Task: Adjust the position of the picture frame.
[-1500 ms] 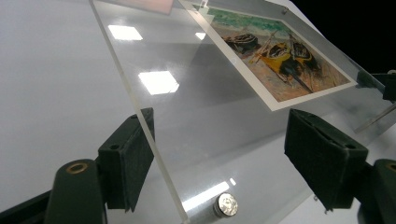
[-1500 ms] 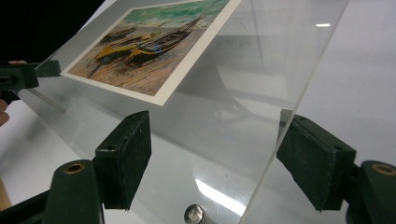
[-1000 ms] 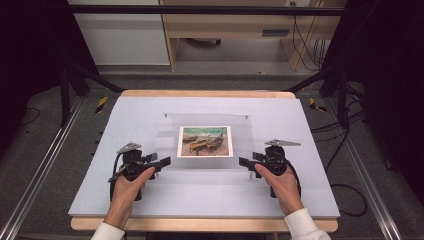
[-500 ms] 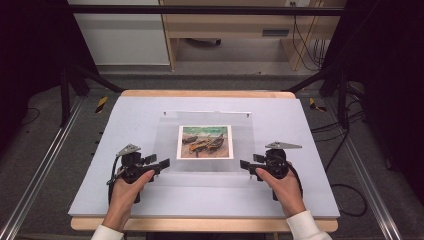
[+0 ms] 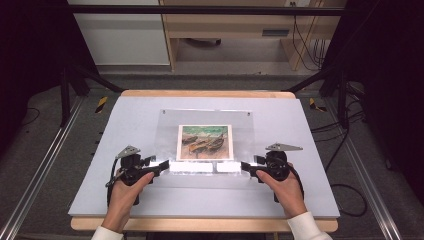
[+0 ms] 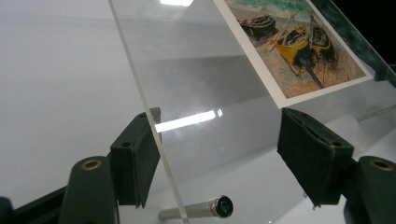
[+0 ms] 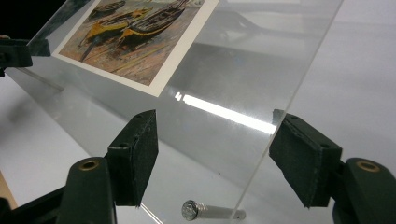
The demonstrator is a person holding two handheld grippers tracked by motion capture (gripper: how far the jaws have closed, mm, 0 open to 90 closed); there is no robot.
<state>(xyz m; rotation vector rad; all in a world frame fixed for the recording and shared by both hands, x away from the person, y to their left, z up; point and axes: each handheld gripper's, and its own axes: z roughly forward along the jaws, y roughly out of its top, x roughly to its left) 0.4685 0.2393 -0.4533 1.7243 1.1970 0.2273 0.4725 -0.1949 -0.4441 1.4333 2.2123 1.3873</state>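
Your left gripper [image 5: 161,166] and right gripper [image 5: 246,167]: jaws apart, have just been closing, pads not pressing | clear acrylic sheet [image 5: 207,137] edge stands between each pair, near side raised off the table [image 5: 300,130] | beyond: glossy boat picture [image 5: 205,142], white-bordered, no readable writing | metal pin [image 6: 196,210] lies under the sheet.

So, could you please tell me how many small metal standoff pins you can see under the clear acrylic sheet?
2: one small metal standoff pin lies below the sheet's edge in the left gripper view, and another in the right gripper view. More may be hidden.
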